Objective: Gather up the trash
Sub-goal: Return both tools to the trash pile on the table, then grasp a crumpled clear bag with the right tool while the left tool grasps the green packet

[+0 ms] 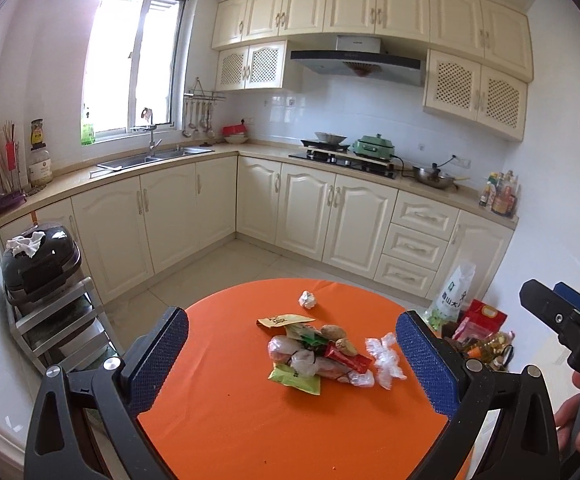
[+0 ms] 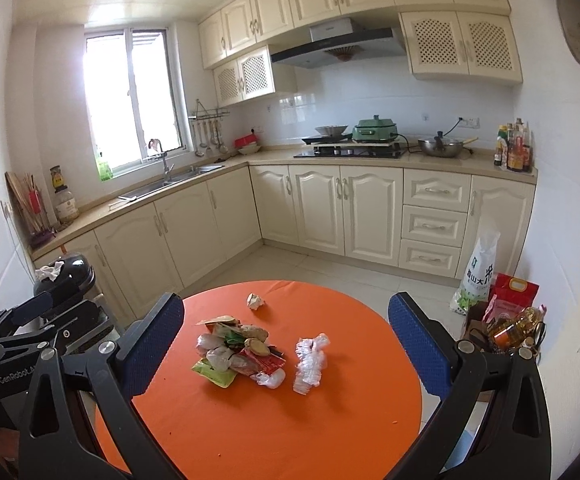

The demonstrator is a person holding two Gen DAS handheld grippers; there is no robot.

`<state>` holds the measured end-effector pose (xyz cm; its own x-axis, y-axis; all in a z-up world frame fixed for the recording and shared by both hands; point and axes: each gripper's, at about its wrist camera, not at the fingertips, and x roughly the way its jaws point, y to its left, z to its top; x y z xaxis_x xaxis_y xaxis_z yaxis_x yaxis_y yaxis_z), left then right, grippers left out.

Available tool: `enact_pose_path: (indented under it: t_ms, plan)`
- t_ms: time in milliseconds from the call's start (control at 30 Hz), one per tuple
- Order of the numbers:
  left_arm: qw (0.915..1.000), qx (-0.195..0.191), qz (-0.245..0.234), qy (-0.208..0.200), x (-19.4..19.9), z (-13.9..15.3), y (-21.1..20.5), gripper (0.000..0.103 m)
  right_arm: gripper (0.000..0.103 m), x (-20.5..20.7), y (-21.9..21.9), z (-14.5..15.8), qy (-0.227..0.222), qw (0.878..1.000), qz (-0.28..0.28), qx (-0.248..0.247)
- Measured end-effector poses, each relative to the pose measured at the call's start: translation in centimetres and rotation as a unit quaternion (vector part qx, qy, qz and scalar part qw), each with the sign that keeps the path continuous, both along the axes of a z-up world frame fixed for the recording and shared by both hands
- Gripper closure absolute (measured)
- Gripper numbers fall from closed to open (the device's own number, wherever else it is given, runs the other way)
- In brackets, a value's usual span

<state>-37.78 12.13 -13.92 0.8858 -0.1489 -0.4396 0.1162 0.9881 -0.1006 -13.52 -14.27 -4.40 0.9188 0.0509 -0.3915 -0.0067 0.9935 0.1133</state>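
Observation:
A pile of trash [image 1: 314, 354] [image 2: 237, 356] lies on the round orange table [image 1: 249, 432] [image 2: 330, 432]: snack wrappers, clear plastic bags and vegetable scraps. A crumpled clear plastic wrap [image 1: 384, 356] [image 2: 310, 362] lies just right of the pile. A ball of white paper [image 1: 308, 300] [image 2: 255, 301] sits near the table's far edge. My left gripper [image 1: 292, 360] hovers open above the near side of the table, the pile between its blue pads. My right gripper [image 2: 285, 350] is open too, holding nothing, pile and wrap ahead of it.
A black bin [image 1: 39, 262] [image 2: 63, 276] with a white rag on its lid stands on a metal rack left of the table. Bags of rice and an oil bottle [image 2: 502, 312] crowd the floor at right. Cream cabinets [image 2: 330, 208] line the far walls.

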Motion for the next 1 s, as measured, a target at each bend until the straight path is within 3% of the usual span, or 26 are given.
enact_pose_path:
  t_ms: [233,433,1000]
  plan:
    - [0.9991,-0.004,0.007,0.041,4.5,0.3,0.8,0.001,0.000,1.6,-0.8,-1.9,0.032,0.999,-0.009,-0.006]
    - [0.9971,0.001,0.000,0.077,10.6,0.6,0.6,0.001,0.000,4.2,-2.0,-4.3,0.071,0.997,-0.023,-0.006]
    - [0.9770,0.030,-0.011,0.211,32.1,-5.7,-2.4,0.001,0.000,12.9,-3.4,-15.9,0.214,0.977,-0.022,-0.006]
